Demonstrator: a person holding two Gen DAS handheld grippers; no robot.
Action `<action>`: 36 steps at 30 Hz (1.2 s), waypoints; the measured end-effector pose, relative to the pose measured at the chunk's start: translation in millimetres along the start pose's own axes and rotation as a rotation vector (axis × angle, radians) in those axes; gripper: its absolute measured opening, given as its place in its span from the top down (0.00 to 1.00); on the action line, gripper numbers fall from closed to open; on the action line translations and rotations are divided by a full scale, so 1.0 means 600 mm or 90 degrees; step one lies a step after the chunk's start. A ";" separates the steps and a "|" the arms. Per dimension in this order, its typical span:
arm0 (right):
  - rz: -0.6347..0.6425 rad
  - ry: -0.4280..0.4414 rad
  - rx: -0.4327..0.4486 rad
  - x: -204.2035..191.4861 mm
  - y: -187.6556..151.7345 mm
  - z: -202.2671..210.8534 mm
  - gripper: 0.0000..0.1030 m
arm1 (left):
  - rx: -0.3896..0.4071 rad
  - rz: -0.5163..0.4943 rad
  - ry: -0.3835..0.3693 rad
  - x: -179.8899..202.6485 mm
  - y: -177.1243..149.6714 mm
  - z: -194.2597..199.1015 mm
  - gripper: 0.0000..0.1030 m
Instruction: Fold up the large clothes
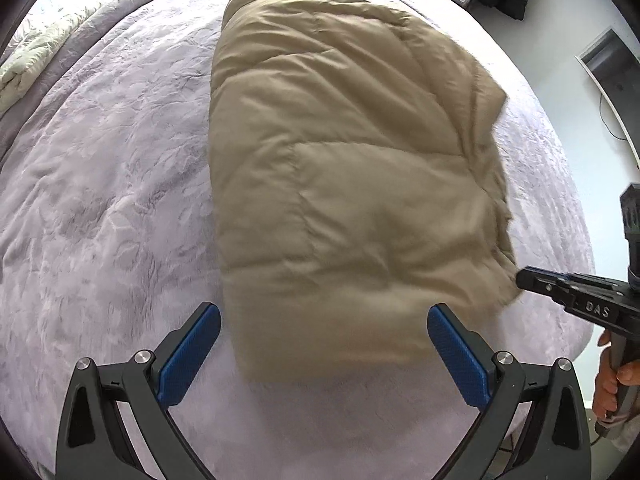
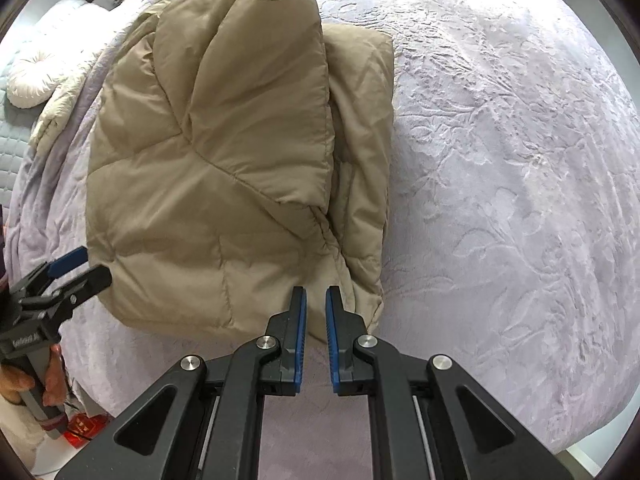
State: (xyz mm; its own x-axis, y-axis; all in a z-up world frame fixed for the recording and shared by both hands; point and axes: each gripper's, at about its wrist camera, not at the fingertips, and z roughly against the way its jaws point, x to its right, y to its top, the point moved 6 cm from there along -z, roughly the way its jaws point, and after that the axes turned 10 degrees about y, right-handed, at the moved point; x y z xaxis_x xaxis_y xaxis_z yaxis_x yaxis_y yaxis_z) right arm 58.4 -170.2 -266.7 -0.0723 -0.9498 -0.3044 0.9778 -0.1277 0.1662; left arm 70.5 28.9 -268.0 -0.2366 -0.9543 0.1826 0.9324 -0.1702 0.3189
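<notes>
Although it is bulky, the coat (image 1: 348,176) lies folded into a thick, roughly oblong bundle near the middle of the bed (image 1: 104,184). Its shell is a smooth khaki fabric with a faint sheen, quilted into broad puffy panels by stitched seams that run straight and slantwise. In the right wrist view, a sleeve (image 2: 260,96) is laid lengthwise over the top of the coat, and a narrower folded layer (image 2: 360,152) shows along the coat's right edge. The near corners of the coat are rounded and soft, not sharp.

Under the coat, the bed is covered by a pale lilac spread with a plush nap and an embossed leaf pattern. A cream quilted cover (image 1: 36,56) lies bunched well to the left of the coat, and a round white cushion (image 2: 34,80) sits beyond that same side.

Over the coat's near edge, the left gripper (image 1: 324,344) hangs with its blue ribbed pads spread wide and nothing between them. At the coat's near right corner, the right gripper (image 2: 316,320) hangs with its pads drawn narrow, a slim gap between them and no cloth in it. A hand (image 1: 612,384) grips its handle.
</notes>
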 end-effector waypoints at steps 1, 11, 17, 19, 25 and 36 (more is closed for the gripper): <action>-0.004 0.003 0.000 0.000 -0.003 0.006 0.89 | -0.001 -0.002 0.000 0.003 -0.005 0.008 0.00; -0.017 0.030 0.033 -0.025 -0.030 0.079 0.37 | 0.074 -0.029 0.096 0.024 -0.013 0.113 0.00; 0.012 0.020 0.073 -0.061 -0.029 0.137 0.25 | 0.152 0.012 0.117 0.009 0.012 0.192 0.00; 0.024 0.005 0.087 -0.069 -0.025 0.154 0.20 | 0.159 0.020 0.115 0.007 0.018 0.211 0.00; 0.069 -0.031 0.149 -0.103 -0.016 0.205 0.05 | 0.210 0.008 0.156 0.021 0.030 0.273 0.00; 0.037 -0.051 0.236 -0.127 -0.002 0.275 0.00 | 0.228 0.064 0.192 0.031 0.039 0.357 0.00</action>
State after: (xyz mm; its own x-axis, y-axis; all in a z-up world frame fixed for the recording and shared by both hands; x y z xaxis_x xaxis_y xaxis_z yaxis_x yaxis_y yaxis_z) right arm 30.5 -144.6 -88.9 -0.0478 -0.9759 -0.2128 0.8445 -0.1533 0.5132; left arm 29.4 60.0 -58.1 -0.0108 -0.9994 -0.0318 0.7816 -0.0282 0.6231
